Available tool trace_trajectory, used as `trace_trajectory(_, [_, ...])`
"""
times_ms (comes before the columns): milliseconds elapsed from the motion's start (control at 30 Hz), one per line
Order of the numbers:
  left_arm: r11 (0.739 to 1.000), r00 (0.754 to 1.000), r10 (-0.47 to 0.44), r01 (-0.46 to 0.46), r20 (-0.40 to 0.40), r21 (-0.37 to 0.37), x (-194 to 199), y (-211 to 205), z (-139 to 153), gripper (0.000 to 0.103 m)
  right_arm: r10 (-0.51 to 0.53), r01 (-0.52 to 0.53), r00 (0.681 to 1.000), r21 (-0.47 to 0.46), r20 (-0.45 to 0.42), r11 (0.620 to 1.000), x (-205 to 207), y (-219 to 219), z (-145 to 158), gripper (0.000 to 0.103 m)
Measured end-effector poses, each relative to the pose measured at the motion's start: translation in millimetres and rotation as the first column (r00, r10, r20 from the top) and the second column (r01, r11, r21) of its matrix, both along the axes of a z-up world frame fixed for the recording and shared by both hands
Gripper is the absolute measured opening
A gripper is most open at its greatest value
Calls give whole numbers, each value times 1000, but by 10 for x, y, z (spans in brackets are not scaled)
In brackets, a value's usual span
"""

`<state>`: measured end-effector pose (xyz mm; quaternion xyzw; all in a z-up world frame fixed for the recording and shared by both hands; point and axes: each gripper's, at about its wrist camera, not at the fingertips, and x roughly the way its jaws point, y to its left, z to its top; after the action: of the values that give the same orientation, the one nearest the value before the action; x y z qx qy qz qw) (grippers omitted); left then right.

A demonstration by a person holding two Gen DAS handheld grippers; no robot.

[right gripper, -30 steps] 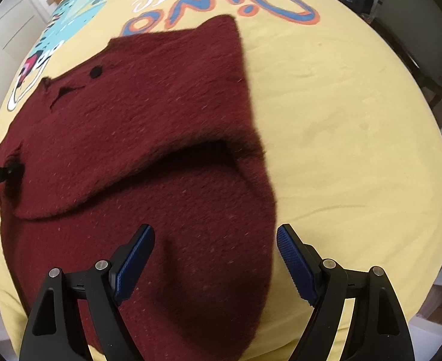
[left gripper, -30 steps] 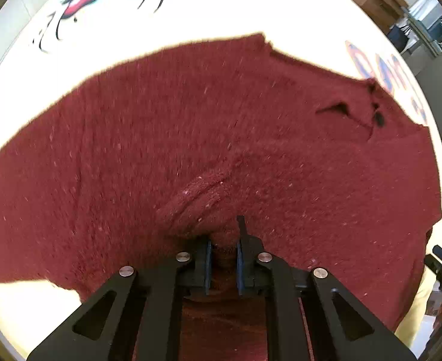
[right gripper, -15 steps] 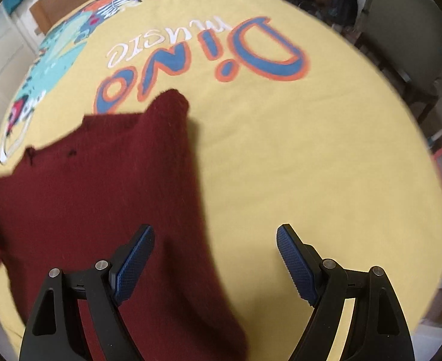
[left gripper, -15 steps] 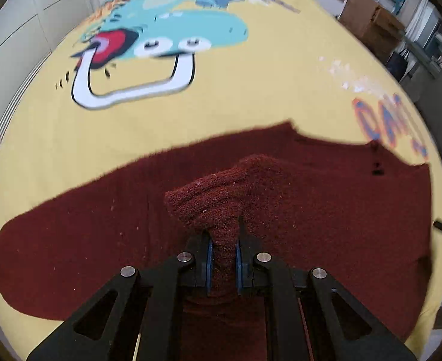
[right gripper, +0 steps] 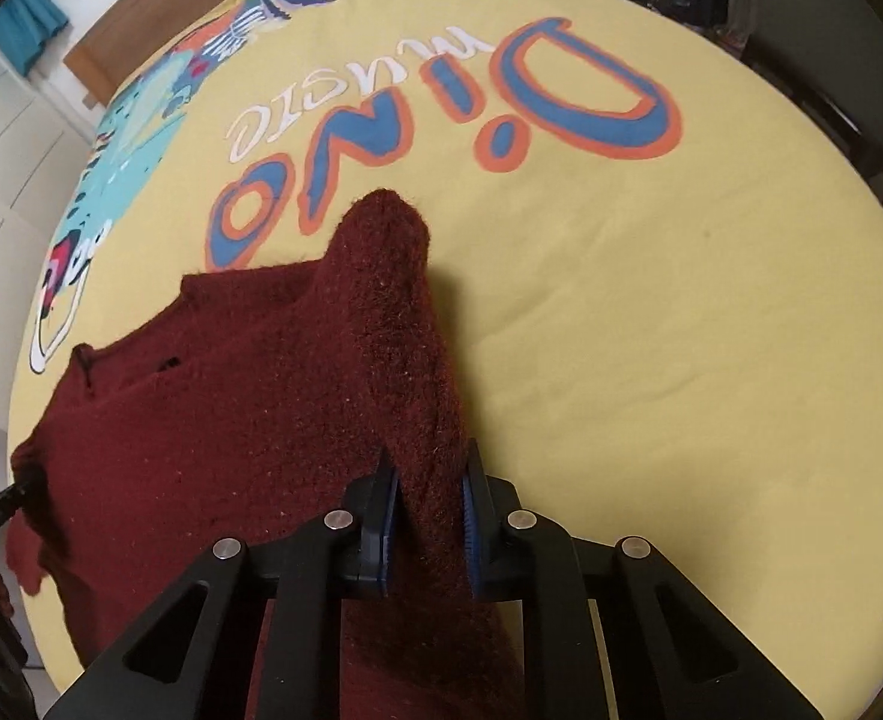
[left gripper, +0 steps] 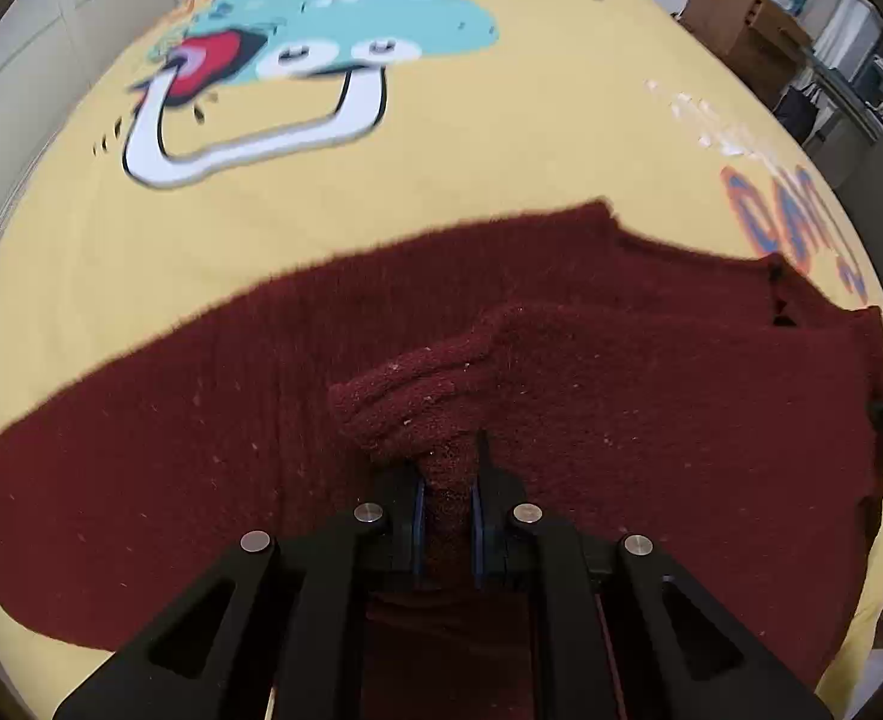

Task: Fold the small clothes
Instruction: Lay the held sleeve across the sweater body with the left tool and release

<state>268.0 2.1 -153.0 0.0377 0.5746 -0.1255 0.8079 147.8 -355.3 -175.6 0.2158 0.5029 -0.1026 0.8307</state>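
Left wrist view showed the left gripper (left gripper: 446,495) clamped on a bunched fold of the dark red sweater (left gripper: 201,468), which spread from 9 to 3 o'clock over the yellow dinosaur-print sheet (left gripper: 381,180). The right gripper (right gripper: 428,507) was pinched on a sweater ridge running toward 12 o'clock, "Dino" lettering (right gripper: 501,102) beyond.

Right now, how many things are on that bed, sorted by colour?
Dark red: 1, the knitted sweater, pinched by both the left gripper and the right gripper.
Yellow: 1, the dinosaur-print bedsheet under it.
Black with blue fingers: 2, the grippers.
Total: 4.
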Motion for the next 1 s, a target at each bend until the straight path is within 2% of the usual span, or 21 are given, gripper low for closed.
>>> trace_trajectory(100, [1000, 999, 26, -27, -20, -13, 9, 49, -159, 10, 8, -9, 999, -32, -47, 999, 62, 20, -143, 17])
trace_trajectory(200, [1000, 1000, 1, -1, 15, -5, -13, 21, -166, 11, 19, -25, 997, -84, -77, 996, 124, 104, -224, 18])
trace_trajectory(267, [999, 999, -25, 24, 41, 26, -19, -27, -156, 21, 22, -30, 997, -110, -70, 994, 138, 156, -203, 22])
trace_trajectory(300, [998, 998, -38, 35, 56, 48, -22, -50, -146, 28, 22, -30, 998, -120, -64, 992, 141, 182, -185, 28])
trace_trajectory(333, [997, 997, -42, 38, 59, 62, -19, -58, -138, 45, 24, -32, 998, -135, -61, 990, 138, 208, -163, 34])
trace_trajectory(367, [997, 997, -36, 32, 62, 68, -23, -55, -124, 56, 23, -31, 998, -148, -56, 988, 125, 227, -135, 38])
trace_trajectory(400, [997, 997, -32, 28, 68, 68, -29, -47, -102, 59, 21, -29, 999, -172, -49, 985, 108, 253, -87, 50])
trace_trajectory(433, [998, 997, -30, 25, 77, 62, -41, -40, -59, 67, 21, -28, 999, -196, -36, 980, 86, 282, -24, 67])
trace_trajectory(467, [998, 996, -25, 20, 90, 57, -53, -36, -22, 86, 24, -28, 999, -212, -21, 977, 63, 307, 30, 74])
trace_trajectory(533, [999, 991, -16, 10, 134, 43, -110, -39, 101, 102, 41, -32, 999, -244, 31, 969, 45, 418, 210, 79])
trace_trajectory(567, [999, 990, -16, 10, 142, 46, -139, -62, 146, 102, 49, -35, 998, -267, 46, 963, 41, 494, 291, 80])
trace_trajectory(667, [1000, 988, -19, 16, 153, 18, -224, -182, 252, 102, 111, -74, 989, -332, 94, 940, 71, 832, 499, 93])
trace_trajectory(700, [1000, 986, -27, 27, 165, 1, -259, -246, 277, 102, 145, -101, 983, -337, 109, 936, 98, 977, 537, 103])
trace_trajectory(800, [998, 975, -61, 67, 215, -18, -425, -466, 237, 102, 240, -180, 960, -340, 143, 923, 133, 1392, 533, 103])
trace_trajectory(900, [997, 984, -79, 82, 161, -11, -467, -625, -26, 102, 316, -250, 941, -375, 124, 892, 170, 1748, 348, 103])
trace_trajectory(1000, [998, 991, -65, 64, 117, 11, -476, -669, -315, 102, 352, -305, 935, -403, 47, 863, 169, 1948, 18, 103])
